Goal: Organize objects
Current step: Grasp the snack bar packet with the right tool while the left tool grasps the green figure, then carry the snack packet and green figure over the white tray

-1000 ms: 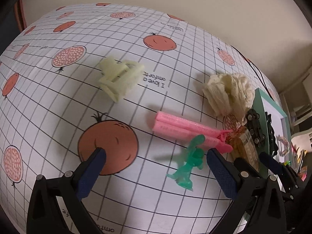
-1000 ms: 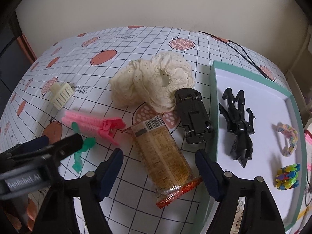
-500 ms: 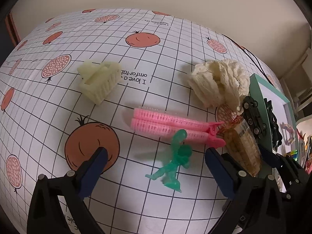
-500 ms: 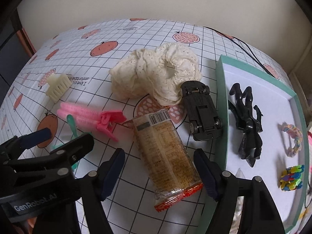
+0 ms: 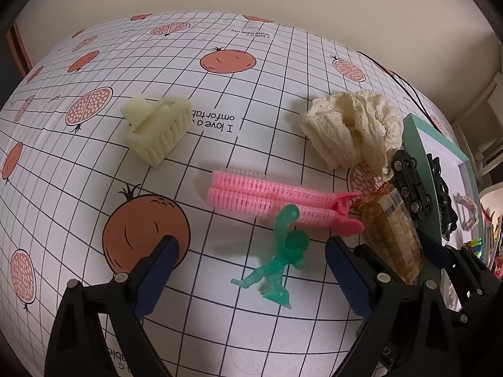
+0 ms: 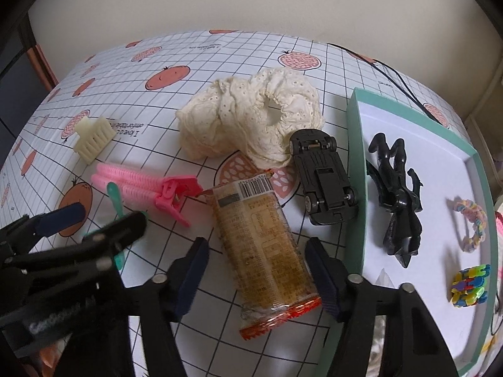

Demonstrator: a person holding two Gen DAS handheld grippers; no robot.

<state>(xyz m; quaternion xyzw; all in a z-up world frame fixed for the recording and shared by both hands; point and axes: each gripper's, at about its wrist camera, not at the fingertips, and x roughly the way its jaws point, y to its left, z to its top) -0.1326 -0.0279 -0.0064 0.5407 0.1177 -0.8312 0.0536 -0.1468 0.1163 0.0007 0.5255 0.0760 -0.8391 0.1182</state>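
My left gripper [image 5: 251, 260] is open, and a green toy figure [image 5: 278, 259] lies between its fingers, nearer the right one. A pink hair roller clip [image 5: 276, 199] lies just beyond it, with a cream claw clip [image 5: 157, 130] farther left. My right gripper [image 6: 256, 270] is open, its fingers on either side of a brown snack packet [image 6: 264, 238]. A black toy car [image 6: 323, 176] lies upside down beside the teal tray [image 6: 355, 169]. A cream scrunchie [image 6: 251, 116] lies behind.
In the tray lie a black figure [image 6: 396, 191], a pastel bracelet [image 6: 471, 223] and a multicoloured toy [image 6: 468, 286]. A black cable [image 6: 396, 78] runs behind the tray. The cloth has a grid and fruit print [image 5: 146, 235]. A wall stands behind the table.
Both grippers have moved forward and lower: the green figure now sits between the left fingers, and the snack packet between the right fingers. Nothing was grasped.
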